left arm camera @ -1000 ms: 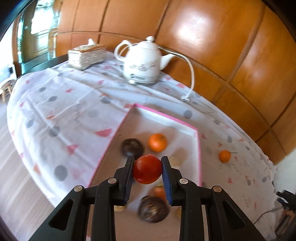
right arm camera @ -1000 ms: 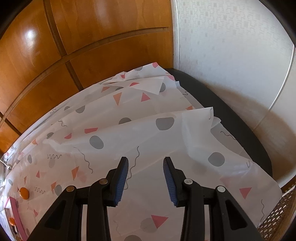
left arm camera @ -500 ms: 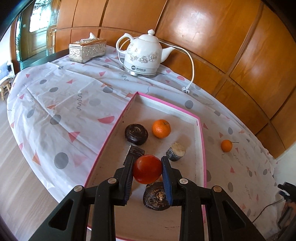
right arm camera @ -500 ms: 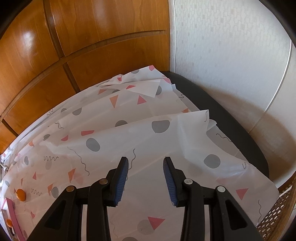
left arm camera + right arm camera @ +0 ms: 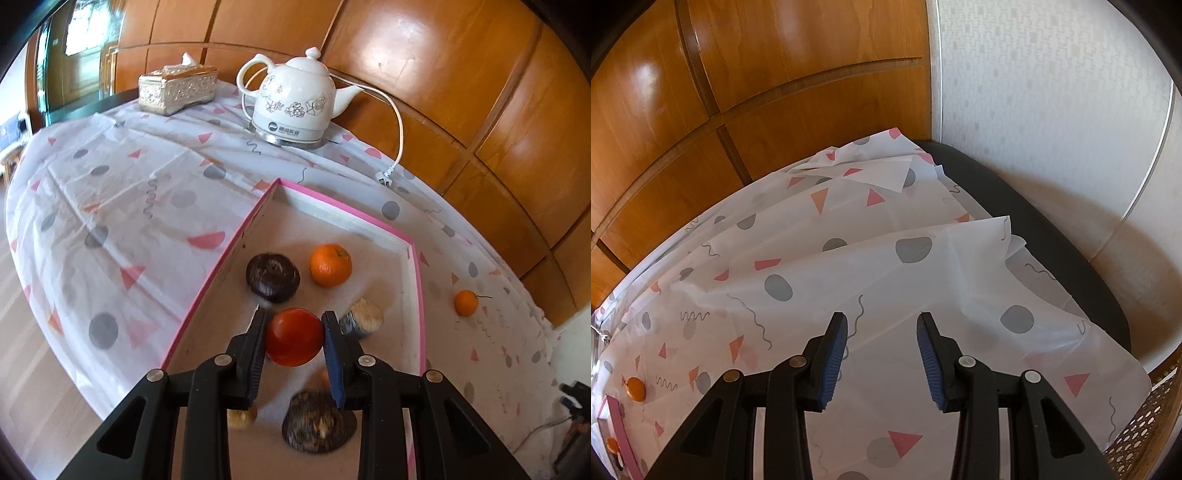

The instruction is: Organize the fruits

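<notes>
My left gripper (image 5: 294, 332) is shut on a red tomato (image 5: 294, 336), held above the pink-rimmed tray (image 5: 416, 280). In the tray lie an orange (image 5: 330, 264), two dark round fruits (image 5: 272, 278) (image 5: 318, 421), a grey-brown piece (image 5: 361, 317) and a small tan piece (image 5: 241, 416). A small tangerine (image 5: 466, 303) sits on the tablecloth to the right of the tray; the same tangerine (image 5: 635, 388) shows at the far left of the right wrist view. My right gripper (image 5: 882, 332) stands open over the bare tablecloth (image 5: 886, 280), with nothing between its fingers.
A white kettle (image 5: 297, 101) with its cord and plug (image 5: 384, 178) stands behind the tray, and a tissue box (image 5: 177, 88) is at the back left. Wood panelling backs the table. In the right wrist view the cloth ends at a dark table edge (image 5: 1052, 236) by a white wall.
The left gripper with the tomato has sunk closer to the tray, and the fruits in it look larger. The right gripper's view has barely shifted.
</notes>
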`<state>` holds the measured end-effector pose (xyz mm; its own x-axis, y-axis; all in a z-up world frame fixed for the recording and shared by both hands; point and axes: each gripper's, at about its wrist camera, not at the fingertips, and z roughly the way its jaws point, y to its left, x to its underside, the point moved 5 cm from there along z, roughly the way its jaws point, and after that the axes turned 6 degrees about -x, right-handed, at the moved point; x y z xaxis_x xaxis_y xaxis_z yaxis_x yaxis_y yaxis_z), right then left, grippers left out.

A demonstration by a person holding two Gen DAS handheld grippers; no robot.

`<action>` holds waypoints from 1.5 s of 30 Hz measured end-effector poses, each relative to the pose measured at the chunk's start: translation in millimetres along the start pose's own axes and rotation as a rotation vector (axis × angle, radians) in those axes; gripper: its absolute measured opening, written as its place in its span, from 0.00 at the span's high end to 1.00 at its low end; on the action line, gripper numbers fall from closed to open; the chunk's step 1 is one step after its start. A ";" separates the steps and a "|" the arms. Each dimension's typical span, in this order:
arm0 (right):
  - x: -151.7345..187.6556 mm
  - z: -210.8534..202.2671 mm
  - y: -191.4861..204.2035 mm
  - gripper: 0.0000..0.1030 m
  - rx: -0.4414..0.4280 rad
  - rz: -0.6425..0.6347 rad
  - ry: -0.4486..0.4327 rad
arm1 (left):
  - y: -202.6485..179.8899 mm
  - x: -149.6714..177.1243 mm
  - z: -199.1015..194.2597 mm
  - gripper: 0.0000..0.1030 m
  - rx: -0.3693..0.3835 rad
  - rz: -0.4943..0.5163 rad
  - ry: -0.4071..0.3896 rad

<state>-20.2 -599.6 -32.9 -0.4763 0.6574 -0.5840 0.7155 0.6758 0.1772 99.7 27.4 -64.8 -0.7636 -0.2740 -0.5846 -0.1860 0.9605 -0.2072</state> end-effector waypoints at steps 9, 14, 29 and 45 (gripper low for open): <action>1.3 1.7 2.2 0.62 -0.003 -0.005 0.007 | -13.0 -4.0 12.5 0.57 -0.014 0.045 -0.012; 2.0 2.6 3.3 0.62 -0.003 -0.010 0.011 | -4.4 0.3 4.4 0.47 -0.049 0.024 -0.001; 2.5 2.6 -1.2 0.62 0.001 0.009 0.014 | 20.0 15.6 -30.0 0.31 -0.083 -0.012 -0.042; 24.2 12.7 61.5 0.62 -0.111 -0.262 0.086 | 31.9 23.3 -35.4 0.26 -0.095 -0.038 -0.037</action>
<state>18.7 -546.3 -46.2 -0.6823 0.4783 -0.5529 0.5044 0.8554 0.1174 54.1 53.4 -57.3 -0.7319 -0.3104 -0.6066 -0.2736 0.9492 -0.1556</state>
